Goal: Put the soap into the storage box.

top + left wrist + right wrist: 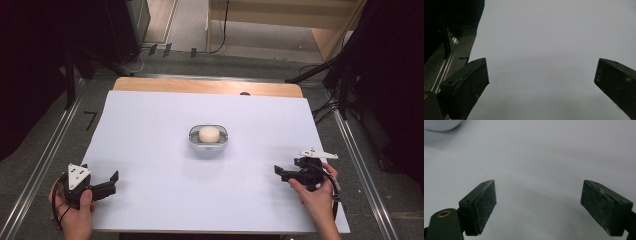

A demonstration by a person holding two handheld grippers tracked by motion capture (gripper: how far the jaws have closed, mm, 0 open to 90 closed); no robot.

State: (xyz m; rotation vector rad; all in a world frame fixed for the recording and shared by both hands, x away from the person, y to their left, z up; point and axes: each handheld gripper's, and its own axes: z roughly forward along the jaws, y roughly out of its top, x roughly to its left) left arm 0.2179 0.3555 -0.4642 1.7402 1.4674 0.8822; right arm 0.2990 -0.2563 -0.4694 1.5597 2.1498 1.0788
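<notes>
A small white rounded dish (222, 141) sits at the middle of the white sheet, with a cream-coloured ball (209, 134) inside it. My left gripper (114, 182) rests near the front left corner, held by a hand, jaws pointing right. In the left gripper view it (541, 67) is open over bare sheet. My right gripper (280, 173) is near the front right, jaws pointing left toward the dish. In the right gripper view it (537, 186) is open with nothing between the pads, and the dish's edge (439, 125) shows at the top left.
The white sheet (150, 130) covers a wooden table (200, 86). Metal rails (45, 155) run along both sides on the grey floor. Dark stands and cables (340, 85) are at the far right, and a black mark (91, 119) lies off the left edge.
</notes>
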